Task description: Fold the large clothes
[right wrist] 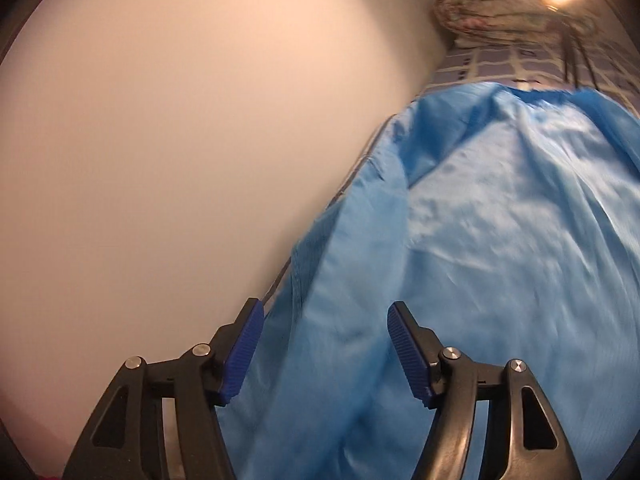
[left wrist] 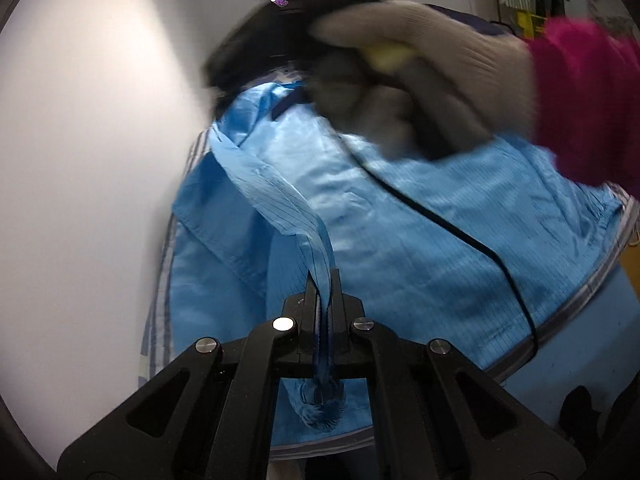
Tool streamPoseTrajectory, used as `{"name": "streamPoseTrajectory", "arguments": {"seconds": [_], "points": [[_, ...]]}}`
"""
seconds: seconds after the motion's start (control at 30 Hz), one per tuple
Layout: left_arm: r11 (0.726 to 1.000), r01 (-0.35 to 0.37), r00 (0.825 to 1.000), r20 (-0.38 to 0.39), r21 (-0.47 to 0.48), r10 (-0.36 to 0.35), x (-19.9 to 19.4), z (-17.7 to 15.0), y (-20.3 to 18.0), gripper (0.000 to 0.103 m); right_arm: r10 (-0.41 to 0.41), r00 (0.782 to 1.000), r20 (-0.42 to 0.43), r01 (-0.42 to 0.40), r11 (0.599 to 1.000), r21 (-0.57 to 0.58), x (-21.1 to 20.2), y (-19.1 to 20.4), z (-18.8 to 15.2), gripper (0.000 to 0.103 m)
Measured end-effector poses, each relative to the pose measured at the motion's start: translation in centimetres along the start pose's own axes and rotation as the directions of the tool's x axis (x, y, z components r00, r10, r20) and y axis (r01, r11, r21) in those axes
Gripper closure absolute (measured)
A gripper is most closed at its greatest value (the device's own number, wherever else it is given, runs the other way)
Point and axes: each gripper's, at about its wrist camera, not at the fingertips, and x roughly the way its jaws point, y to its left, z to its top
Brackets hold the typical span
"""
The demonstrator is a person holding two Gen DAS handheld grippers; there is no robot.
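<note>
A large light-blue garment (left wrist: 400, 240) with a thin grid pattern lies spread out beside a white wall. My left gripper (left wrist: 324, 280) is shut on a narrow strip or edge of that garment, which runs up from the jaws and pulls taut. In the right wrist view the same blue garment (right wrist: 480, 240) fills the right half. My right gripper (right wrist: 324, 320) is open, its blue ribbed pads (right wrist: 404, 344) wide apart just above the cloth's left edge, holding nothing.
A gloved hand (left wrist: 440, 52) with a magenta sleeve (left wrist: 588, 100) reaches across the top right, blurred, holding the other gripper. A black cable (left wrist: 480, 248) crosses the garment. White wall (right wrist: 160, 160) on the left. Checked bedding (right wrist: 500, 64) and a patterned pillow (right wrist: 488, 12) lie beyond the garment.
</note>
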Motion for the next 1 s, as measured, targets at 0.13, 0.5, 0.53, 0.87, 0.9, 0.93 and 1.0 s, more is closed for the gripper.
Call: {"name": "streamPoseTrajectory", "arguments": {"seconds": [0.13, 0.5, 0.53, 0.87, 0.9, 0.93, 1.0], "points": [[1.0, 0.008, 1.0, -0.009, 0.018, -0.008, 0.2, -0.6, -0.3, 0.103, -0.077, 0.993, -0.084, 0.071, 0.995, -0.077, 4.3, 0.7, 2.7, 0.035], [0.999, 0.037, 0.998, -0.045, 0.012, -0.036, 1.2, -1.6, -0.2, 0.103, -0.323, 0.925, -0.201, 0.3, 0.944, -0.136, 13.5, -1.6, 6.9, 0.103], [0.999, 0.037, 0.999, -0.041, 0.014, -0.036, 1.1, -1.6, -0.2, 0.103, -0.321, 0.927, -0.193, 0.301, 0.945, -0.125, 13.5, -2.1, 7.0, 0.103], [0.995, 0.067, 0.996, -0.058, 0.071, -0.063, 1.0, -2.2, -1.4, 0.103, -0.051, 0.999, 0.009, 0.047, 0.966, 0.254, 3.9, -11.6, 4.1, 0.103], [0.994, 0.07, 0.996, -0.059, 0.08, -0.066, 0.9, -2.2, -1.7, 0.103, -0.03, 0.999, 0.017, 0.023, 0.949, 0.313, 3.2, -13.1, 3.1, 0.103], [0.993, 0.078, 0.995, -0.063, 0.088, -0.072, 0.8, -2.3, -1.9, 0.103, -0.039, 0.999, -0.002, 0.037, 0.929, 0.368, 2.8, -14.9, 1.7, 0.103], [0.991, 0.099, 0.993, -0.076, 0.086, -0.093, 0.7, -2.6, -2.1, 0.103, -0.11, 0.991, -0.079, 0.131, 0.925, 0.357, 2.6, -16.3, 0.0, 0.1]]}}
